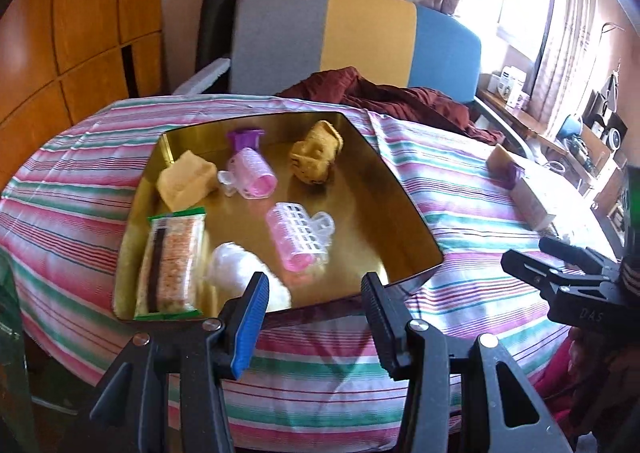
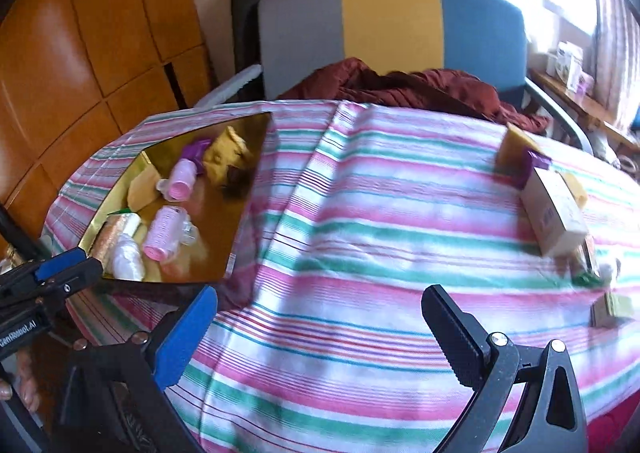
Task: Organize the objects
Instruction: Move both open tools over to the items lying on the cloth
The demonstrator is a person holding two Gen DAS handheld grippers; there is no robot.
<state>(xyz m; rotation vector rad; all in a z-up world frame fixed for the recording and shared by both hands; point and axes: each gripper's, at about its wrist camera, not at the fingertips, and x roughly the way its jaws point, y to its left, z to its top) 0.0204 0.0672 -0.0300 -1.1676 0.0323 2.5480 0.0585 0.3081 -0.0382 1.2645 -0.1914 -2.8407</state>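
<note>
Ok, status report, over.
Left gripper open, empty, at the tray. Right gripper open, empty, over the cloth. Box still outside the tray.

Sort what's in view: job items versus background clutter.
Job items: gold tray, pink hair rollers, snack bar, yellow sponge, cream box out on the striped cloth.

Background: maroon cloth, tricolour chair, wooden cabinet.

Both wrist views look forward over the striped cloth [image 1: 460, 181], sharing the gold tray [image 2: 240, 213].
</note>
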